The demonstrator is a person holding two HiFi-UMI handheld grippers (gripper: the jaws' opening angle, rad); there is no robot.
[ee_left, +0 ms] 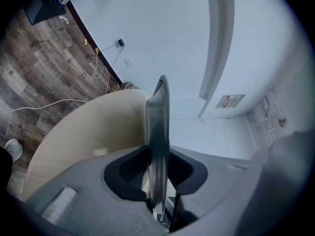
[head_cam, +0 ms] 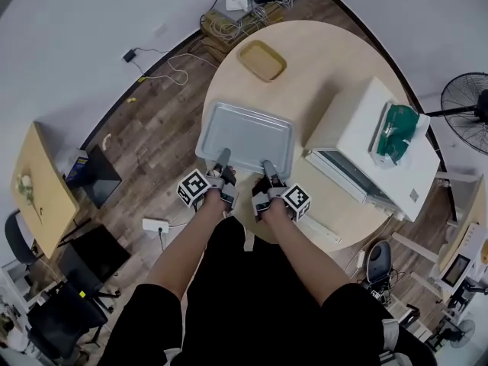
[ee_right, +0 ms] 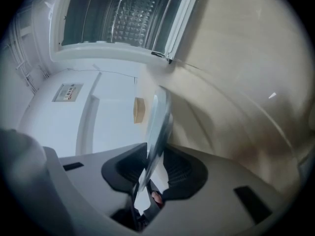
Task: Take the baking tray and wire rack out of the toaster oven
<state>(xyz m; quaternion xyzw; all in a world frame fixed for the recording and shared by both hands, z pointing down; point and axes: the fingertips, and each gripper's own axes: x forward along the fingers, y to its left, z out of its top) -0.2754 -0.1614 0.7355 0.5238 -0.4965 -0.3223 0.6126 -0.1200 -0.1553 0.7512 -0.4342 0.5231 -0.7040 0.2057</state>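
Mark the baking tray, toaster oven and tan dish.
baking tray (head_cam: 245,137): head view, middle of its bottom.
toaster oven (head_cam: 347,128): head view, white top panel.
tan dish (head_cam: 261,59): head view, its centre.

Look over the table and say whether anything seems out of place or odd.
A crumpled green item lies on top of the toaster oven, an odd place on an appliance that heats. Otherwise nothing stands out.

Baking tray (head_cam: 245,137) over table (head_cam: 320,75), L of toaster oven (head_cam: 374,147); dish (head_cam: 261,59) behind
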